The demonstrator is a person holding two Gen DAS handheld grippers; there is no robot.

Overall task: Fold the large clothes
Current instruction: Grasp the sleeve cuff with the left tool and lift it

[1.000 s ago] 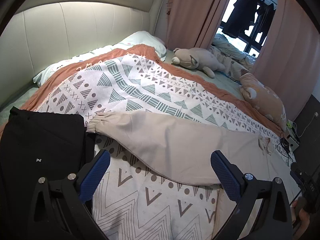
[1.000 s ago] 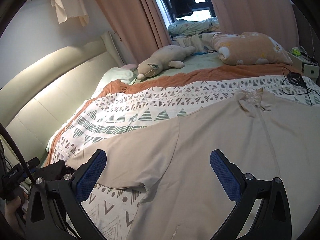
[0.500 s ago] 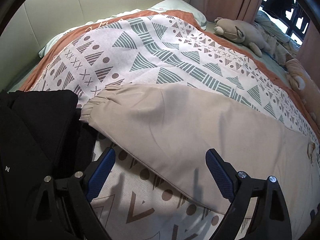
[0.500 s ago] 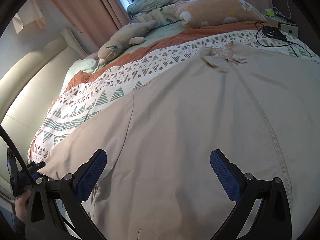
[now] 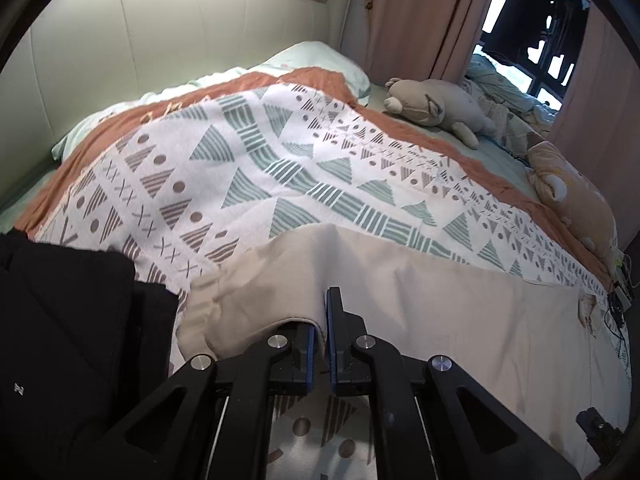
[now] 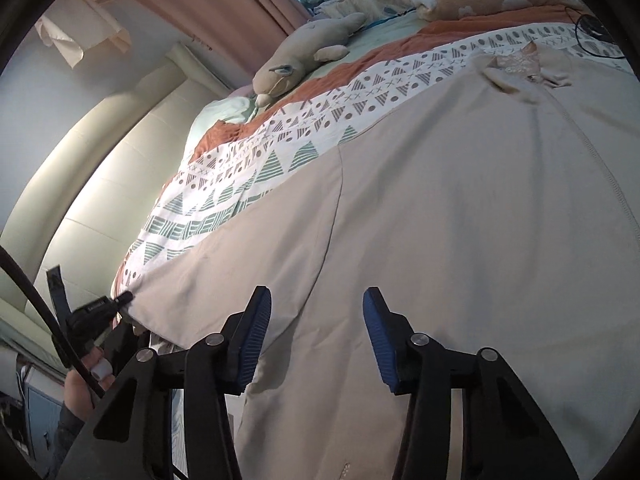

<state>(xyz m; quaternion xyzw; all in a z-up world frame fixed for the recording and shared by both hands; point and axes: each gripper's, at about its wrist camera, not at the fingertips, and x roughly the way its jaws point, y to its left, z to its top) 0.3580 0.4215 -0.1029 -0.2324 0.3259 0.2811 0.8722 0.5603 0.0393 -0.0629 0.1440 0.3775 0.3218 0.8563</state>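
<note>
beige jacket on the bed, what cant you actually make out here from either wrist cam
- Beige jacket, right wrist view: its hem and far sleeve run off the frame edge.
- Sleeve fabric inside the left tool, left wrist view: the pads cover it, so depth of bite is unclear.
- Collar print: too small and blurred.
- Black garment, left wrist view: cut off by the frame; type unclear.

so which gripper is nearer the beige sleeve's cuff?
Left. The left gripper is shut on the beige sleeve, with the cuff just to its left. The right gripper hangs open over the jacket body by the shoulder seam.
</note>
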